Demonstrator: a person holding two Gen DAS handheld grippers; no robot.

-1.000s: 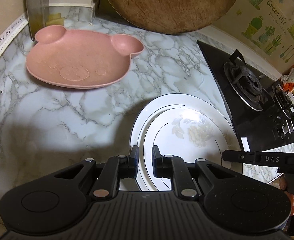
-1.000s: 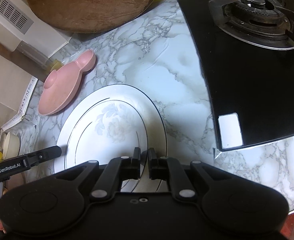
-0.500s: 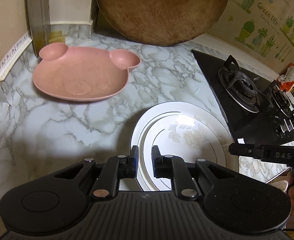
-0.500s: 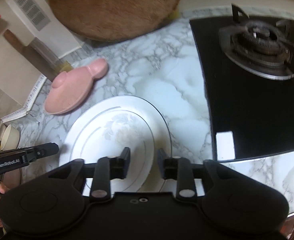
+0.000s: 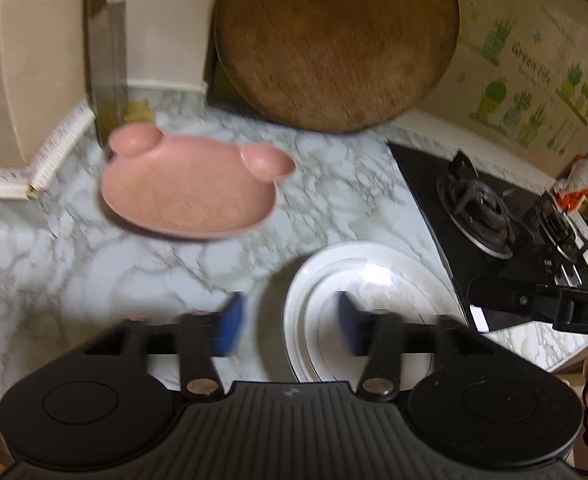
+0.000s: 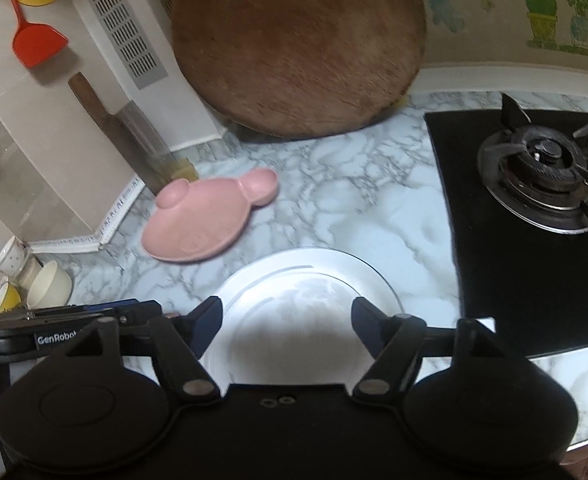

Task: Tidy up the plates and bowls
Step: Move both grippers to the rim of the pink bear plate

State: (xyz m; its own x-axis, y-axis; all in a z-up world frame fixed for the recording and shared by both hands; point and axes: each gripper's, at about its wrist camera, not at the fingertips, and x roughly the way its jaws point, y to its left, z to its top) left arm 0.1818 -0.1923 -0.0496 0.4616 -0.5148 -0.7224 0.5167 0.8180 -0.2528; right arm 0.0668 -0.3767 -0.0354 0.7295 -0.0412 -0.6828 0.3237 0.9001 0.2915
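Left gripper (image 5: 290, 326): your fingers are spread wide and grip nothing; the white plate's left rim lies between and below them, and whether they touch it is blurred.

Right gripper (image 6: 287, 322): yours is spread wide too, empty, with the plate's middle showing between the two fingers (image 6: 208, 322).

White plate (image 6: 306, 280): it lies flat on the worktop (image 6: 334, 208) near the front edge, just left of the stove's near corner. A faint flower print marks its centre; nothing rests on it.

Pink bear plate (image 5: 190, 192): it sits flat toward the worktop's back left corner, well apart from both of your grippers and apart from the white plate. Its two ear hollows and main well hold nothing.

Cutting board (image 6: 298, 44): round, wooden, leaning upright against the back wall behind both plates.

Cleaver (image 6: 134, 136): it stands blade-down at the back left corner, just behind the pink plate's ear.

Gas stove (image 6: 534, 216): black glass top along the worktop's right edge, one burner (image 6: 546, 164) in the right view.

Cups (image 6: 48, 284): a cream one and a yellow one at the far left edge; their contents are hidden from you.

Red spatula (image 6: 30, 28): hanging on the left wall.
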